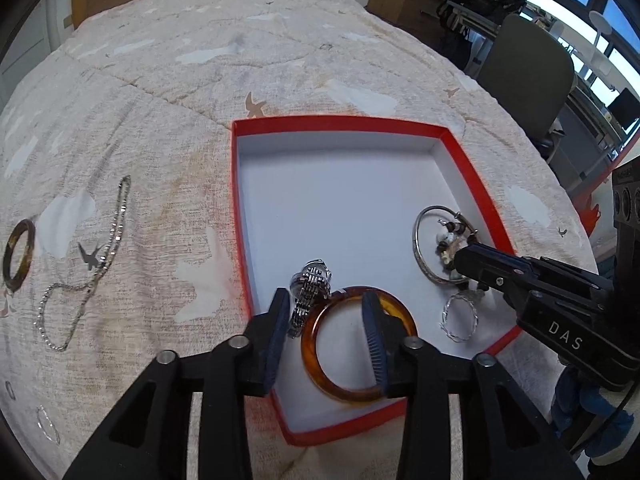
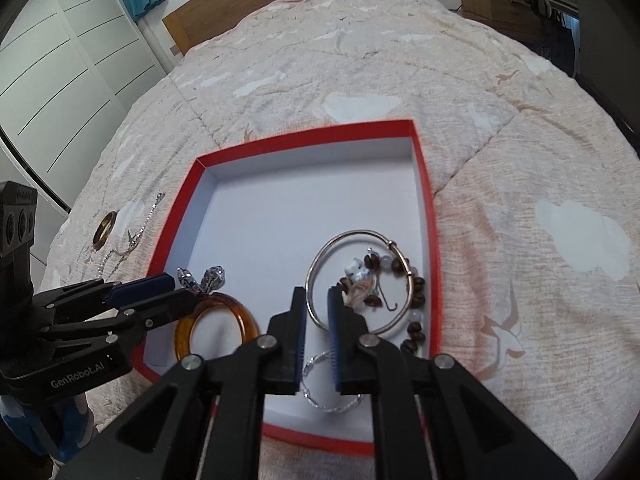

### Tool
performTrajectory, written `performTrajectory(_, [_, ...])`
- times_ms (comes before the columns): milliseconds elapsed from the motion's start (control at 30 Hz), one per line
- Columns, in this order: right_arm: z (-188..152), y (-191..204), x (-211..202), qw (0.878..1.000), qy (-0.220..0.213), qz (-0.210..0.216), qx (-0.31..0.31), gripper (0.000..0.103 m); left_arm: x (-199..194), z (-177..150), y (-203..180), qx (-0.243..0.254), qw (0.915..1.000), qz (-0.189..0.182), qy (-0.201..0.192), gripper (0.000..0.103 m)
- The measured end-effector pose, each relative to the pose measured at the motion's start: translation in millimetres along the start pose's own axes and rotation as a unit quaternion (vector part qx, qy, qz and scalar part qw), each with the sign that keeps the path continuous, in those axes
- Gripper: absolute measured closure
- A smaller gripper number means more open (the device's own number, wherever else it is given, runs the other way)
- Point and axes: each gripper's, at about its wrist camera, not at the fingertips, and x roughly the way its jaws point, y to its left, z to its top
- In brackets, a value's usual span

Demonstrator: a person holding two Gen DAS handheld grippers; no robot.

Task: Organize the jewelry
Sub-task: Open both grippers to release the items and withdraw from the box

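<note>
Straddling the amber bangle (image 1: pixel 352 348), left claw (image 1: pixel 326 334) gapes; right claw (image 2: pixel 318 336) slightly parted.

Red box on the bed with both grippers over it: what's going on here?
A person is sorting jewelry into a red-rimmed, white-lined shallow box on a beige bedspread. The left gripper is open over an amber resin bangle and a silver metal watch in the box. The right gripper, open, straddles a thin silver bangle beside a brown beaded bracelet. A silver chain and a brown ring-shaped bangle lie outside the box.
</note>
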Motion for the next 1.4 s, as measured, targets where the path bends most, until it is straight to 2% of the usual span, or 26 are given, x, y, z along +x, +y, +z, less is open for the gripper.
performTrajectory(33, [-1,1,-6,1.0,-0.005,-0.001,0.002,0.087,-6,-1,0,-0.001,1.0,0.002,-0.006,0.057])
performTrajectory(267, [-7,15,-50,0.999,-0.039,-0.003,0.014,0.082,-50,-14,6,-0.008,0.9994,0.005,-0.032,0.057])
performTrajectory(700, [-52,98,-109,0.997,-0.067,0.033,-0.006,0.075,-142,-76,37,-0.026,0.9953,0.059,-0.072,0.057])
performTrajectory(1000, [-82,150,-138,0.995,-0.083,0.053,-0.022,0.074,-190,-119,70,-0.07,0.9883,0.092,-0.099,0.056])
performTrajectory(1233, [-103,172,-153,0.994,-0.099,0.045,-0.018,0.072,-215,-153,94,-0.094,0.9816,0.116,-0.119,0.055])
performTrajectory(1400, [-116,186,-160,0.994,-0.101,0.04,-0.023,0.066,-228,-176,106,-0.102,0.9766,0.136,-0.131,0.055])
